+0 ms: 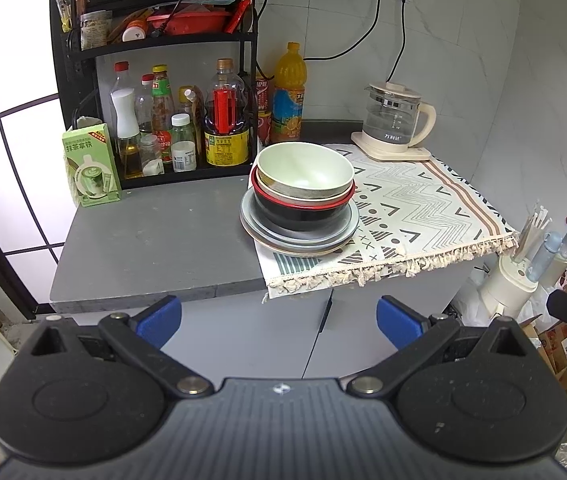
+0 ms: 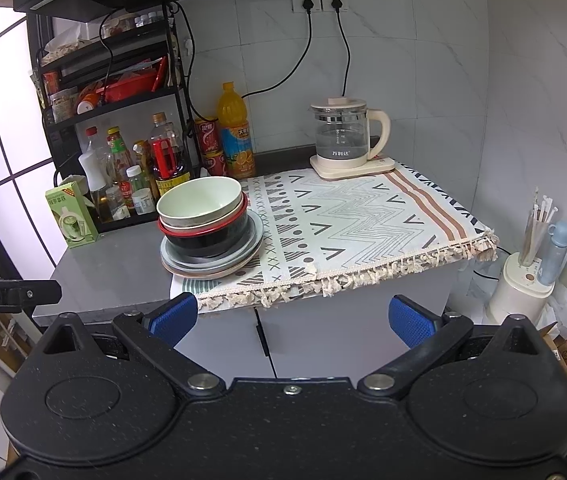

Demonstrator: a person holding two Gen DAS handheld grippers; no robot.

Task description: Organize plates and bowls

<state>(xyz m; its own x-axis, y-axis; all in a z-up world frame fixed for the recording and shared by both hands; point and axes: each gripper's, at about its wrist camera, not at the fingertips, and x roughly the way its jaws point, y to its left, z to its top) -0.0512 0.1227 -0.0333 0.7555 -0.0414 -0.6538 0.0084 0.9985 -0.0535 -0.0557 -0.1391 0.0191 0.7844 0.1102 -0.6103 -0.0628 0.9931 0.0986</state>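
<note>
While both of your claws hang in the air in front of the counter (image 1: 155, 240), the left gripper (image 1: 279, 320) has its blue pads wide apart with nothing between them, and the right gripper (image 2: 293, 320) is just the same. The plates and bowls sit in one pile: the pale green bowl (image 1: 303, 168) is on top, nested in another light bowl, which sits in the black bowl with the red rim (image 1: 303, 210), and the grey plates (image 1: 255, 224) lie flat at the bottom. The pile sits at the left edge of the patterned cloth (image 1: 423, 200), partly over the bare grey counter, and well apart from the kettle (image 1: 397, 120). A neat pile like this could be the tidy end of the job, or it could be a pile waiting to be sorted, and I cannot tell which. If you do reach in, come slowly, take only the top bowl by its rim, and lift straight up so the others do not slide. Every bowl opens upward, tipped a little toward you. They are round, so no side is longer, and the pile stands up tall.
</note>
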